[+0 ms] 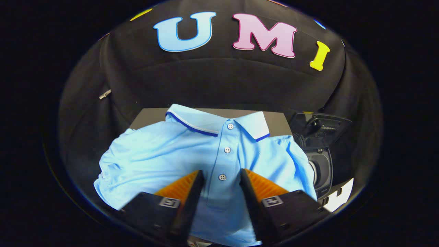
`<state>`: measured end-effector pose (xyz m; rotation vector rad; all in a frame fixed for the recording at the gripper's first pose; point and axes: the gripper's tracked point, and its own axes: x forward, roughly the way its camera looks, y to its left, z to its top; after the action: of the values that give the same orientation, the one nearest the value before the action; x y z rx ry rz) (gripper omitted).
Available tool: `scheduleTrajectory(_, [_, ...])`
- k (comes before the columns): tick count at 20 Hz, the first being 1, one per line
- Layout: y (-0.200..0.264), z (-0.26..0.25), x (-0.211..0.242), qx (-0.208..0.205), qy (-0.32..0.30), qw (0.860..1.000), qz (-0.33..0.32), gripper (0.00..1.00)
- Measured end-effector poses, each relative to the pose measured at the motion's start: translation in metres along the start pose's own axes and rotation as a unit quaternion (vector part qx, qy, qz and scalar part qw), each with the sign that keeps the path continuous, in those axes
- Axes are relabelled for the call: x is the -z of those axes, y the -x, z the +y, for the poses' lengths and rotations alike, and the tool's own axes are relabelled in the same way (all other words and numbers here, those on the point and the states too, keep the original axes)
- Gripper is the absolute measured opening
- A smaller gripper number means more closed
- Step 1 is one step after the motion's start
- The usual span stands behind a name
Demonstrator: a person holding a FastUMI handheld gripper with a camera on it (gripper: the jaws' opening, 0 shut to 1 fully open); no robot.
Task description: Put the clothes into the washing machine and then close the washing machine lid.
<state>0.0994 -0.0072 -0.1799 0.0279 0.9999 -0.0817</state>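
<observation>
Booth dim overall, light from above and front. Shirt (164, 161) brightest thing, evenly lit, soft shadows in folds. Washer (320, 164) at right dark, small glare on its rim. Strong fisheye bend toward edges, wall curved. Gripper (222, 180) fingers, spread apart over shirt, slightly soft; shirt buttons sharp. Dark falloff at rim.

Shirt (164, 161) hides most of the washing machine (320, 169) (lid state unclear)

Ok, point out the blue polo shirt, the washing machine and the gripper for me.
blue polo shirt (164, 154): gripper view, on its chest panel.
washing machine (322, 169): gripper view, on its open drum rim.
gripper (221, 183): gripper view, midway between its open fingertips.
</observation>
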Motion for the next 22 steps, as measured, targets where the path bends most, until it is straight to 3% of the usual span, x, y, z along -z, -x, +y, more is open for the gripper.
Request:
scheduleTrajectory(3, [0.001,0.000,-0.001,-0.014,0.001,1.000,-0.009,0.23])
scheduleTrajectory(6, [-0.006,-0.005,-0.002,-0.017,0.011,1.000,-0.007,0.23])
scheduleTrajectory(7, [0.003,-0.003,-0.003,-0.015,0.015,1.000,-0.002,0.05])
scheduleTrajectory(11, [0.009,-0.002,-0.007,-0.025,0.029,0.999,0.019,0.05])
scheduleTrajectory(18, [0.040,-0.002,-0.032,-0.178,-0.056,0.980,0.074,0.05])
scheduleTrajectory(22, [0.066,-0.039,-0.062,-0.189,0.033,0.981,-0.025,0.05])
